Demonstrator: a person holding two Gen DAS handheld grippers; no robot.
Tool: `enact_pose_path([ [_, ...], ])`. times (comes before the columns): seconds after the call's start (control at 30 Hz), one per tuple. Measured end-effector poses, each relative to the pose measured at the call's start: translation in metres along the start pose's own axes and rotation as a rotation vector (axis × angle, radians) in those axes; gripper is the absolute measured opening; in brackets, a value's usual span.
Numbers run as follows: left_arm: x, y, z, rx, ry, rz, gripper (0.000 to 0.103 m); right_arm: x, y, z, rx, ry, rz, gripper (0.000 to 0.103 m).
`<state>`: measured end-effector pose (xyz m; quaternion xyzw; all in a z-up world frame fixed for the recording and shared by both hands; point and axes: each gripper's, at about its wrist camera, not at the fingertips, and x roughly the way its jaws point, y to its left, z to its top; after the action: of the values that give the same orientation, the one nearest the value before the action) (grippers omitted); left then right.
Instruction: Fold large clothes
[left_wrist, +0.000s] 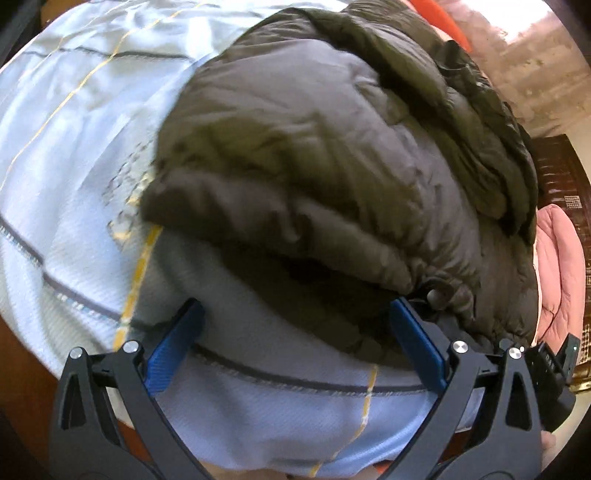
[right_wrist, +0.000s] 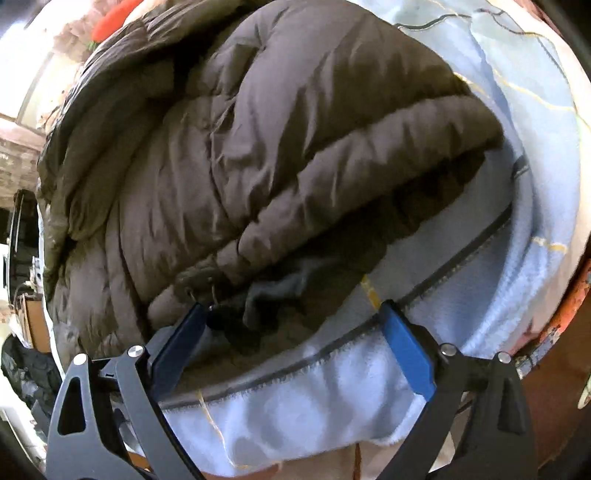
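A dark olive-grey puffer jacket (left_wrist: 314, 155) lies bunched and partly folded on a light blue blanket (left_wrist: 66, 177). It also fills the right wrist view (right_wrist: 229, 147), on the same blanket (right_wrist: 332, 398). My left gripper (left_wrist: 295, 317) is open, its blue pads wide apart at the jacket's near edge, the right pad (left_wrist: 413, 339) touching the hem. My right gripper (right_wrist: 295, 317) is open too, its left pad (right_wrist: 184, 339) against the jacket's hem and a dark inner lining (right_wrist: 273, 295). Neither holds anything.
A pink padded garment (left_wrist: 557, 266) lies right of the jacket, with dark wooden furniture (left_wrist: 565, 177) behind it. An orange item (right_wrist: 118, 14) lies beyond the jacket. The blanket's edge hangs over a reddish-brown surface (right_wrist: 565, 306). Dark clutter (right_wrist: 22, 362) sits at the left.
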<state>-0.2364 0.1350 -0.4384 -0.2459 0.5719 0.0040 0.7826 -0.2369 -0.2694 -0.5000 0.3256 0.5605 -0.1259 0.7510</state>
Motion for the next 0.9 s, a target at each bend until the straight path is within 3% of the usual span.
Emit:
enact_pose_path([
  [0.17, 0.007, -0.007, 0.013, -0.084, -0.055, -0.07, 0.101, 0.013, 0.006, 0.018, -0.006, 0.017, -0.026, 0.096],
  [0.33, 0.017, -0.014, 0.025, -0.13, -0.103, -0.072, 0.101, 0.027, 0.019, 0.044, -0.012, 0.026, -0.067, 0.096],
  [0.5, 0.023, -0.019, 0.029, -0.099, -0.104, -0.058, 0.101, 0.042, 0.042, 0.054, -0.026, 0.08, -0.088, 0.1],
  [0.63, 0.027, -0.024, 0.038, -0.052, -0.087, -0.043, 0.101, 0.049, 0.038, 0.065, 0.023, 0.078, -0.039, 0.102],
  [0.73, 0.03, -0.028, 0.041, -0.04, -0.077, -0.049, 0.101, 0.041, 0.022, 0.067, 0.147, 0.016, 0.066, 0.102],
  [0.9, 0.033, -0.028, 0.046, -0.063, -0.067, -0.071, 0.101, 0.04, 0.011, 0.078, 0.23, -0.062, 0.167, 0.1],
])
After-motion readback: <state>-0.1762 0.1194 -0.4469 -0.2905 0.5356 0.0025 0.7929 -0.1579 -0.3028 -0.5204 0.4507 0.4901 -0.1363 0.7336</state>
